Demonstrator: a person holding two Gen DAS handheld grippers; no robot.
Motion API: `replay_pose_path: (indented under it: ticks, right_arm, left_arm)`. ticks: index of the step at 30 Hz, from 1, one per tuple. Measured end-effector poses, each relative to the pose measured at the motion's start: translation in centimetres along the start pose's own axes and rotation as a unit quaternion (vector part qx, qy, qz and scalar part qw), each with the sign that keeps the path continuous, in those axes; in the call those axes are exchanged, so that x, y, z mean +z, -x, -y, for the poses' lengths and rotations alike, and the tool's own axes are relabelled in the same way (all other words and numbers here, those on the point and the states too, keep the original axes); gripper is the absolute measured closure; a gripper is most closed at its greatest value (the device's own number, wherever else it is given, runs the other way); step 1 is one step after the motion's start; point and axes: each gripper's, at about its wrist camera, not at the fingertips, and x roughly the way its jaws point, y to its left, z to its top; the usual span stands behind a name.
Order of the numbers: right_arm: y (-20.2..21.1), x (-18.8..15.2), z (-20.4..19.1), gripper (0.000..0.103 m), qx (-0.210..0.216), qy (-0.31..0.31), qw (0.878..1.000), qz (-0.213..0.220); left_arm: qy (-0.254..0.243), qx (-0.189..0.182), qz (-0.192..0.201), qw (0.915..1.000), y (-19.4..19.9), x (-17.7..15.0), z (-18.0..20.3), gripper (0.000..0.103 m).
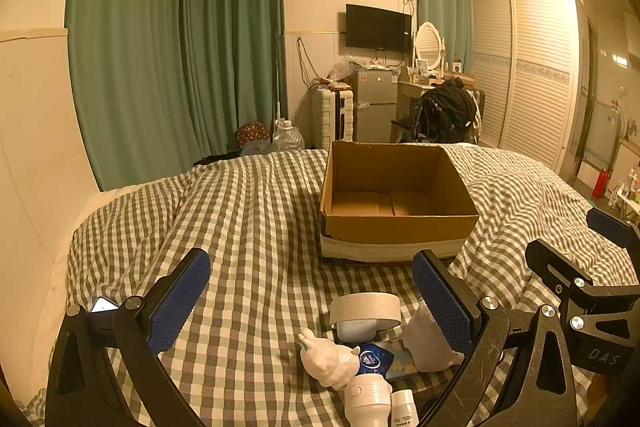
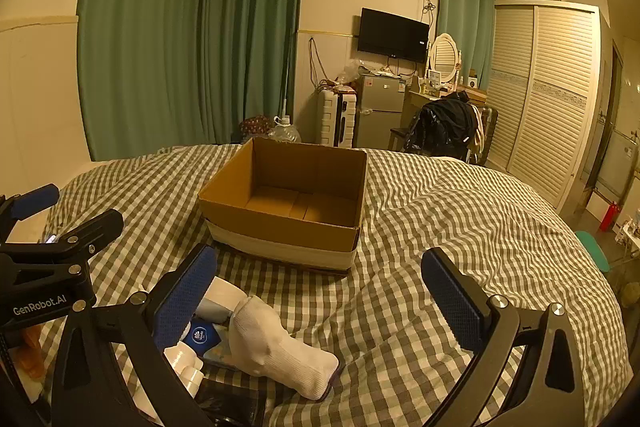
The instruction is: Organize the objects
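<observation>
Grippers both wide open, empty: left gripper (image 1: 312,303), right gripper (image 2: 320,299). Clutter pile — sock (image 2: 280,347), tape roll (image 1: 365,309), figurine (image 1: 326,359) — near bed's front edge; cardboard box (image 1: 396,203) mid-bed, empty. Start stage; next, likely close on sock.

Bed (image 1: 256,211): checked cover.
Ahead of grippers: cardboard box (image 1: 396,195).
Near fingertips: sock (image 2: 280,347), tape roll (image 1: 365,309), figurine (image 1: 328,361).
</observation>
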Motion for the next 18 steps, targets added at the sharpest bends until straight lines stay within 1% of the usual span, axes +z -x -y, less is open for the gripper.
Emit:
replay_pose_path:
  ticks: [18]
  right_arm:
    - [-0.32, 0.01, -0.58, 0.0, 0.006, 0.005, 1.0, -0.007]
  left_arm:
    - [0.0, 0.003, -0.004, 1.0, -0.09, -0.07, 0.05, 0.0]
